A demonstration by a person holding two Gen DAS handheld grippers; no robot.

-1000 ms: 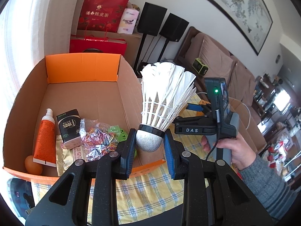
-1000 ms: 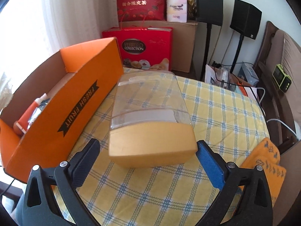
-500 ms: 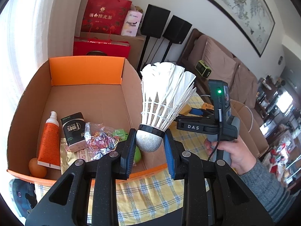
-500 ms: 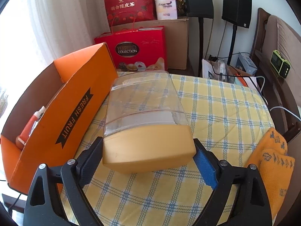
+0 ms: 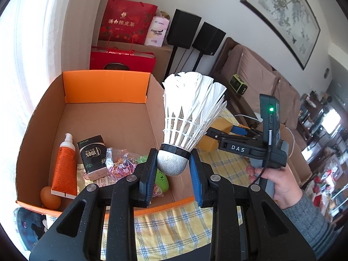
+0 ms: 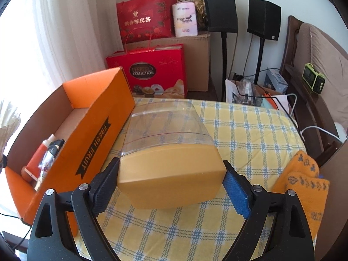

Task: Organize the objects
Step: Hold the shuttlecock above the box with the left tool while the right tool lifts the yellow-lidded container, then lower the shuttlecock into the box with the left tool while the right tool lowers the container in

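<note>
Over cardboard box: left gripper pinched narrow on shuttlecock cork; right gripper just closed, wide, clamping yellow container.

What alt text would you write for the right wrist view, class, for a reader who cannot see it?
The right gripper is shut on a container with a yellow base and clear lid, above a yellow checked tablecloth. An orange cardboard box marked FRESH FRUIT stands at left.

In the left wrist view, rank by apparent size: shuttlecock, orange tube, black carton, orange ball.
1. shuttlecock, though nearness to the camera inflates it
2. orange tube
3. black carton
4. orange ball
</note>
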